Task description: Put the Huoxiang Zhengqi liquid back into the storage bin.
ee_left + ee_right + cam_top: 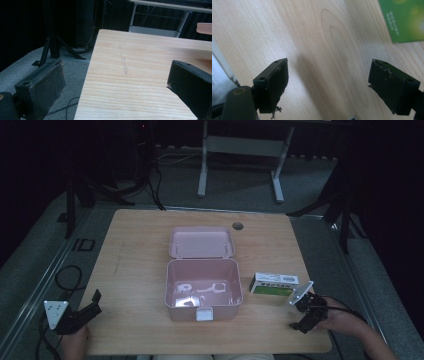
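Note:
An open pink box [171,290] stands at the table's middle, its lid [201,241] folded back flat behind it and a white latch [204,314] at its front. Pale shapes lie on its floor; I cannot tell what they are. A green and white carton [274,284] lies just right of the box. My left gripper [95,302] is open at the table's near left corner, with bare wood between its jaws [116,67]. My right gripper [299,316] is open near the front right, just in front of the carton [404,20], holding nothing [328,65].
The wooden table [135,250] has a round cable hole [237,226] at its back edge. Cables [67,277] loop on the grey floor to the left. A white desk frame [240,150] and dark stands [345,215] rise beyond the table.

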Action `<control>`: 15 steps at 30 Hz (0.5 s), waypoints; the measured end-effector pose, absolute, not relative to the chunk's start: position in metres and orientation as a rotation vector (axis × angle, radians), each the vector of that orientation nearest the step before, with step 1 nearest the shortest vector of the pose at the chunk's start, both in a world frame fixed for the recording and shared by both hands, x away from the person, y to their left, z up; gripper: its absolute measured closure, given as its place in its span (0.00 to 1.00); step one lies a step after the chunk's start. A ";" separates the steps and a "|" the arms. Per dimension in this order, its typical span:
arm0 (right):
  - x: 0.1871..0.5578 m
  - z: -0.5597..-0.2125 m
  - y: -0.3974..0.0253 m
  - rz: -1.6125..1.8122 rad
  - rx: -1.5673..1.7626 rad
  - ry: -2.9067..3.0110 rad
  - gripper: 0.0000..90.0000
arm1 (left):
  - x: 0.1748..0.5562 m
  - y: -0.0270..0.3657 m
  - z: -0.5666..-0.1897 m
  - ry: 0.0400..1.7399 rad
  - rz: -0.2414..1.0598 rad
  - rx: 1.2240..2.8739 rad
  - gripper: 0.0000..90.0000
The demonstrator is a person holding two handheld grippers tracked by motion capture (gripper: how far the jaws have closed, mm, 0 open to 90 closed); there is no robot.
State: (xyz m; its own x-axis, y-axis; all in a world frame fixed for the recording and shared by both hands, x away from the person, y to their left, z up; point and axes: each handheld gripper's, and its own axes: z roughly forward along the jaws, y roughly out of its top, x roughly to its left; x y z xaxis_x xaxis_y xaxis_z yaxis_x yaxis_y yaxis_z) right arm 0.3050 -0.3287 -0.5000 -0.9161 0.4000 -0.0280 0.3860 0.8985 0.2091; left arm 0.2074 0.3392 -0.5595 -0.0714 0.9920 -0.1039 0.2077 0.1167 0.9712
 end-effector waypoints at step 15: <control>0.313 -0.483 -0.290 0.080 0.407 3.051 0.21 | 0.208 0.339 -0.559 1.455 1.055 1.267 0.02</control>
State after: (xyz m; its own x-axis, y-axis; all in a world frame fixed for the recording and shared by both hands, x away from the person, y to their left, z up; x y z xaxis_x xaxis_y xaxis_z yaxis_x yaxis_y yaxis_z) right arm 0.3126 -0.2904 -0.4827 -0.9631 0.2636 -0.0548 0.2604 0.9637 0.0598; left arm 0.2080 0.3387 -0.5595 -0.0604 0.9935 -0.0968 0.2173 0.1077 0.9701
